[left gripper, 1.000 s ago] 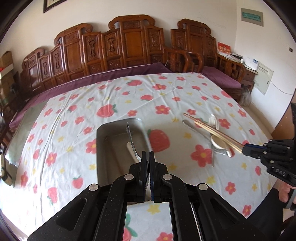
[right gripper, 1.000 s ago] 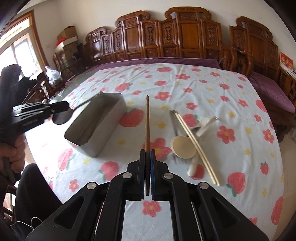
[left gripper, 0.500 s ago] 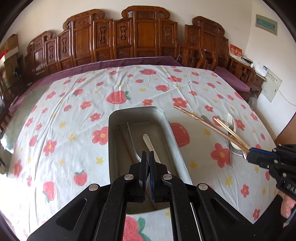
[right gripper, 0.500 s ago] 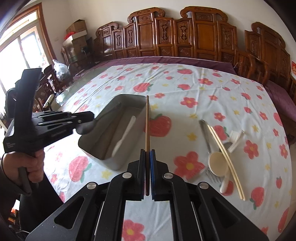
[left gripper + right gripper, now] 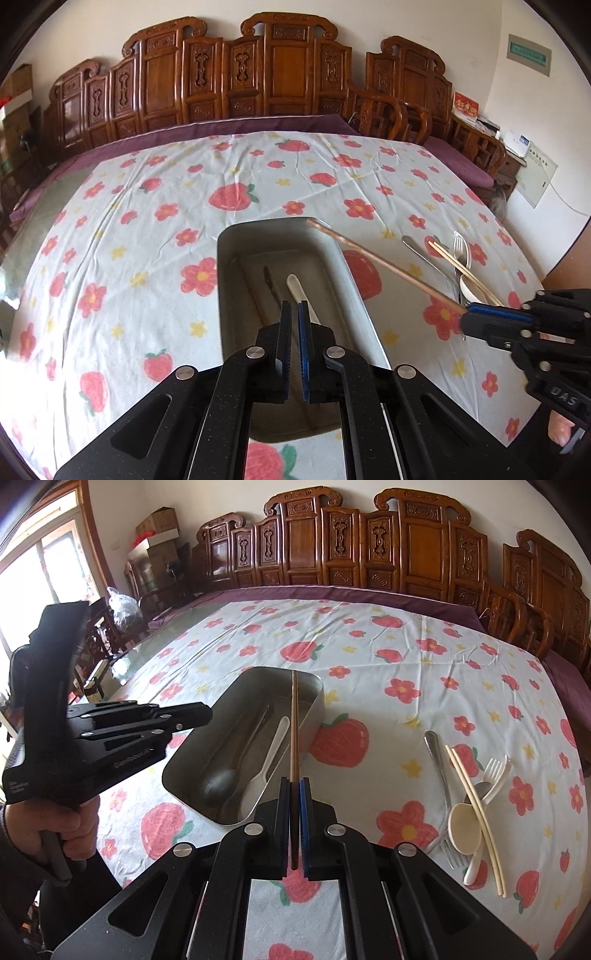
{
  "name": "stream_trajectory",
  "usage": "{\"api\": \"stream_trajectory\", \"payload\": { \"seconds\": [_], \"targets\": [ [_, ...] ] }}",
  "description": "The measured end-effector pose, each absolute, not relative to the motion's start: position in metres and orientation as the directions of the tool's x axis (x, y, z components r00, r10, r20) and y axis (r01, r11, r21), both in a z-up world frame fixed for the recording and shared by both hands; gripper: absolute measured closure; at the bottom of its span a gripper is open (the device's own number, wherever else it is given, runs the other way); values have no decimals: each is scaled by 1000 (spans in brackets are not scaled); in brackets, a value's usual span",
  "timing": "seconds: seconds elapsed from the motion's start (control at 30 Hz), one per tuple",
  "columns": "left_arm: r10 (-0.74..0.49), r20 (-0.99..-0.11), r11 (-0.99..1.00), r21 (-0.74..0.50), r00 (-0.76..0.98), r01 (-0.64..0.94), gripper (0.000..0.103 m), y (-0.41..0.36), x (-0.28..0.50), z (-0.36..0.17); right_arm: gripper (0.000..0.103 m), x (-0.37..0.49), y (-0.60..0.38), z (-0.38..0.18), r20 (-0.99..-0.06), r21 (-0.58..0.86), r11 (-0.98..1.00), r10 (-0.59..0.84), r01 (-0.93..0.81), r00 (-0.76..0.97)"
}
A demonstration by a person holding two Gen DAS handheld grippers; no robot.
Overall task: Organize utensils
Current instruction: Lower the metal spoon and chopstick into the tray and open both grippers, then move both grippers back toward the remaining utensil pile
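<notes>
A steel tray point(image 5: 354, 295) point(image 5: 314, 701) sits on the flowered cloth and holds a metal spoon point(image 5: 221, 781) and a white spoon point(image 5: 264, 771) point(image 5: 299, 291). My right gripper point(image 5: 294, 786) point(image 5: 467, 314) is shut on a brown wooden chopstick point(image 5: 294, 723) point(image 5: 376, 258), whose tip hangs over the tray's far right corner. My left gripper point(image 5: 291, 308) point(image 5: 208, 712) hovers over the tray's near end, jaws a narrow gap apart and empty. A pile of utensils point(image 5: 469, 797) point(image 5: 458, 266) lies right of the tray: pale chopsticks, forks, spoons.
The table point(image 5: 147, 206) is covered by a white cloth with strawberries and flowers. Carved wooden chairs point(image 5: 280, 74) line its far side. A wall panel point(image 5: 535, 177) is at the right. A window point(image 5: 33, 579) and boxes are at the left.
The left gripper let go of the metal spoon, which now lies in the tray, and its jaws parted slightly. The right gripper brought the brown chopstick over the tray.
</notes>
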State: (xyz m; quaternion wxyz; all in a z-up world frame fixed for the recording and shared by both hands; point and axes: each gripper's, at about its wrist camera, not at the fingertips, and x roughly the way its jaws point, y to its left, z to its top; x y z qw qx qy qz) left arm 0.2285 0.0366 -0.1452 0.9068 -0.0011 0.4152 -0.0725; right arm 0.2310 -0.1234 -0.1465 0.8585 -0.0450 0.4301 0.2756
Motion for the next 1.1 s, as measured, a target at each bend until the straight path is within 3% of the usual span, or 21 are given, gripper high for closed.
{"api": "stream_trajectory", "payload": {
  "seconds": [0.63,0.83,0.93,1.1],
  "targets": [
    [-53,-741,999,-39,670,36,97,99,209,-131,97,249,-43,-175,-823,107,873,346,-476,450],
    [-47,-738,999,-38,673,28,97,106,204,-129,95,259,-42,-179,-808,202,868,410,-453,424],
    [-43,-738,999,-34,673,26,97,107,202,-129,93,259,-42,-175,-765,307,818,516,-487,386],
    [-41,-738,999,-31,674,26,97,106,200,-129,93,253,-42,-170,-759,285,804,522,-522,390]
  ]
}}
